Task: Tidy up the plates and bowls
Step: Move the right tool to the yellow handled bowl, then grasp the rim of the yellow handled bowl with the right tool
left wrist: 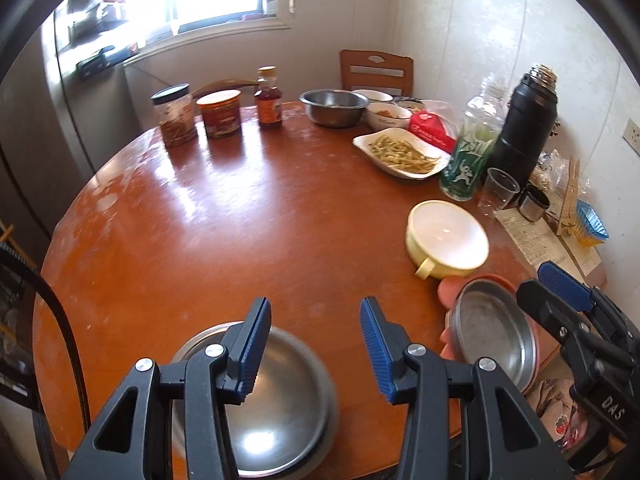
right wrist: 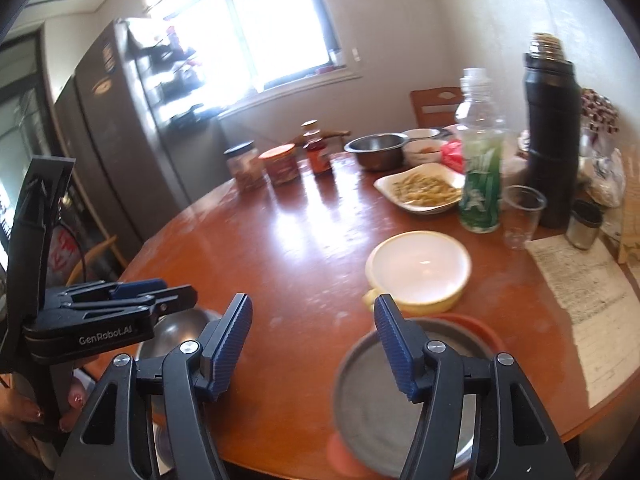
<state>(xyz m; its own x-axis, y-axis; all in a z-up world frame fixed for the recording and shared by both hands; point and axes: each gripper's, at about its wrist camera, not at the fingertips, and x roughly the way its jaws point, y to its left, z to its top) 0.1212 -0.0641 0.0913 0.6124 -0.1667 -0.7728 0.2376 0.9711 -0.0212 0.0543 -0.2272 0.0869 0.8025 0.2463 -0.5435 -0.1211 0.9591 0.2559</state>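
While both grippers hang above near edge of round table, nothing gripped: left gripper w/ jaws apart over steel bowl, pads clear of it; right gripper w/ jaws parted wider, right pad over rim of steel plate, no squeeze visible. Steel bowl nested on a second metal dish at near edge, left of steel plate. Steel plate resting on a red-orange plate, also near edge; fingers of a hand at its left rim in left view. Yellow bowl w/ handle just beyond steel plate, apart from both stacks.

Progress, judged: partly done, two small stacks formed; yellow bowl not yet stacked. Far side of table untouched: large steel bowl, white bowls w/ food, white dish of beans.

Surroundings rel. to yellow bowl: green bottle, clear cup, black flask just behind and right; paper sheet to right; jars and sauce bottle well off at far left. Likely obstacles: bottle, cup and flask crowding path to far dishes; food still in those dishes, so tipping or stacking risky.
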